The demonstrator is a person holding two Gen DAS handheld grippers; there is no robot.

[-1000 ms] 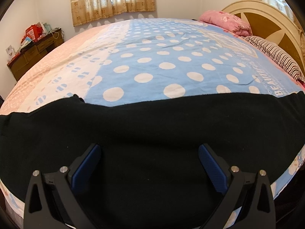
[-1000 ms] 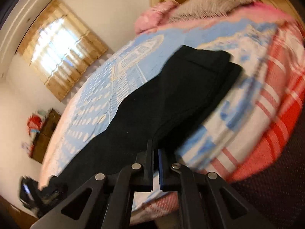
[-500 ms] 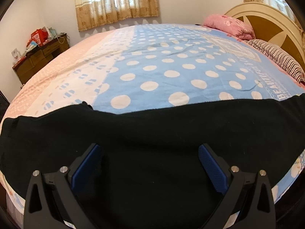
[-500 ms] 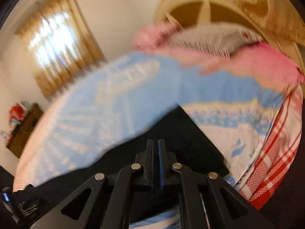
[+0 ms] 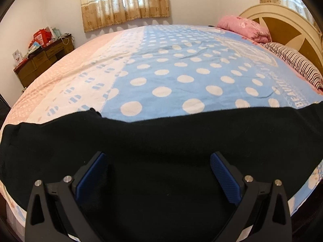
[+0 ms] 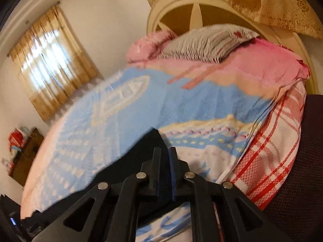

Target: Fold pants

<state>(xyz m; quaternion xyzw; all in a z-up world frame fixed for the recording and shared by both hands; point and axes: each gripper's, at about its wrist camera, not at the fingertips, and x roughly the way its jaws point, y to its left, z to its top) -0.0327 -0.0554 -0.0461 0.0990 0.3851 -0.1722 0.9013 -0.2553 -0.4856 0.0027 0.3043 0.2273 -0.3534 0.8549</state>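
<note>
Black pants (image 5: 161,133) lie stretched flat along the near edge of the bed, over a blue cover with white dots (image 5: 181,70). My left gripper (image 5: 157,157) hovers over their middle, open wide, with nothing between its blue pads (image 5: 224,179). In the right wrist view one corner of the pants (image 6: 129,161) lies under and behind my right gripper (image 6: 165,150). Its jaws are opening and stand a narrow slit apart. Only dark cloth beyond shows through the slit, and I see nothing pinched.
A pink pillow (image 5: 244,28) and a striped pillow (image 5: 292,64) rest against the cream headboard (image 5: 282,26). A red plaid sheet (image 6: 272,141) hangs off the bed's side. A cluttered wooden dresser (image 5: 40,60) stands by the far left wall, under a curtained window (image 5: 125,0).
The right gripper has risen and swung toward the headboard, and its shut jaws have parted a little. The left gripper has stayed over the pants, open as before.
</note>
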